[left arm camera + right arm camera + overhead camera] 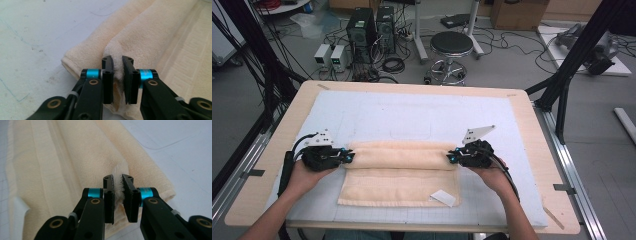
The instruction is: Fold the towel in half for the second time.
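Note:
A cream towel (399, 175) lies on the white mat (412, 112), its far part gathered into a raised fold running left to right. My left gripper (349, 157) is shut on the fold's left end. In the left gripper view the jaws (117, 60) pinch a ridge of the towel (150, 37) between the pads. My right gripper (451, 158) is shut on the fold's right end. The right gripper view shows its jaws (118, 178) squeezing the towel (75, 157) edge. A small white label (443, 197) sits near the towel's front right corner.
The mat covers most of a wooden table (534, 135). Beyond the far edge stand a round stool (451, 45), computer towers (362, 27) and loose cables on the floor. Black frame posts (579, 50) rise at both sides.

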A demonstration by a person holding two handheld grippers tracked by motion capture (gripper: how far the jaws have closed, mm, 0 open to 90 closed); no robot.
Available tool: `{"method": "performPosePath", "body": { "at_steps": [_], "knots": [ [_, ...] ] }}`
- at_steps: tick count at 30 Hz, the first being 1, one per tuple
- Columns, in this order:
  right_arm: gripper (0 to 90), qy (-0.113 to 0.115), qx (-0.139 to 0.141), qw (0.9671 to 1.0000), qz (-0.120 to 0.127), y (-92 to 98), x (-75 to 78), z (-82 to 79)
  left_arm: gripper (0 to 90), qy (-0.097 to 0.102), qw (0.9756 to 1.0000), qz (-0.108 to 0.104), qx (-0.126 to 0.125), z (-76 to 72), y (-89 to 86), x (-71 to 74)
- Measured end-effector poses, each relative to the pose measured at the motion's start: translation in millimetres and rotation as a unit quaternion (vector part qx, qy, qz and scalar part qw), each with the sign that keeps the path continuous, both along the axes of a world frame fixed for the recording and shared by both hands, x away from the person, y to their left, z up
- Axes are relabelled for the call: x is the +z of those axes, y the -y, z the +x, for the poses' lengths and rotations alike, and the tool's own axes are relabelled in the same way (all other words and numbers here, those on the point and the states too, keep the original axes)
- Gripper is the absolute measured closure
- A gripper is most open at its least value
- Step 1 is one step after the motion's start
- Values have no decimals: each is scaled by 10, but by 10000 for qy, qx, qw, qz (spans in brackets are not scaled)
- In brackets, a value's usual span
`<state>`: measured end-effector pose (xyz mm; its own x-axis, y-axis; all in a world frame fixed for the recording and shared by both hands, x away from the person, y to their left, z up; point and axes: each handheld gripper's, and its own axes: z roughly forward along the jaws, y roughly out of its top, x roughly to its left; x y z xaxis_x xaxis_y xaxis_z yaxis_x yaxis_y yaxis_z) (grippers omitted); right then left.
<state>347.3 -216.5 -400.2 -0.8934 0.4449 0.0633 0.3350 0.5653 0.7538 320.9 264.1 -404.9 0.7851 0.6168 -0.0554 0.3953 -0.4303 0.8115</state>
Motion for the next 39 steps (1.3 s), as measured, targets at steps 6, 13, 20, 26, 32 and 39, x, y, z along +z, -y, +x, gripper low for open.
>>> {"method": "performPosePath", "body": {
  "at_steps": [6,13,20,26,32,39],
  "knots": [
    [821,144,65,9998,155,39,119,-140,834,237,9996,-163,-62,-149,-35,90],
    [826,309,161,9990,272,84,205,-343,833,446,9987,-178,-173,-438,-65,120],
    [826,341,252,9988,253,107,144,-558,830,491,9982,-89,-347,-699,-68,93],
    [766,241,422,9986,215,144,84,-699,749,311,9972,-43,-683,-869,-80,52],
    [649,217,407,9985,306,149,95,-713,597,206,9973,-74,-698,-836,-45,30],
    [642,9,718,9974,-15,-108,-68,-677,661,-28,9963,89,-858,-726,89,-110]
  ]
}}
